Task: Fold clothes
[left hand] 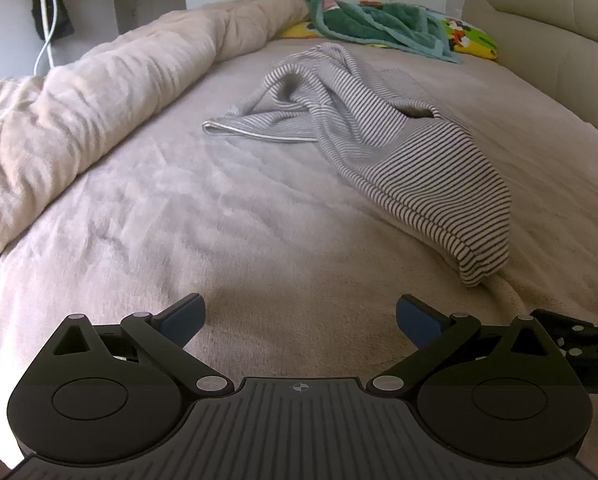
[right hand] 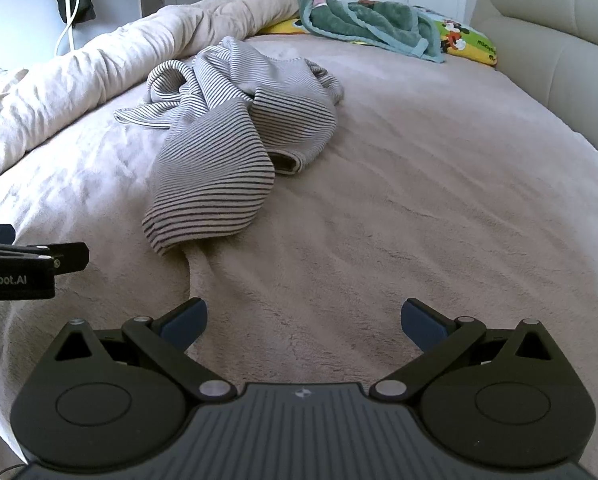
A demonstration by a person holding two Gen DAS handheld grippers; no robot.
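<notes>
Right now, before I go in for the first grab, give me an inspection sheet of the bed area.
Surface: bed sheet, beige, plush, lightly rippled.
Job's things: striped garment, crumpled, unfolded, one sleeve trailing toward the cameras.
Clutter: rolled beige duvet along the left; green towel over a cartoon-print pillow at the far end.
Grippers: left hand-held gripper open, empty; right hand-held gripper open, empty; both short of the garment.
Cables: white cord hanging on the far wall.
Surroundings: padded headboard at right; white wall behind.
</notes>
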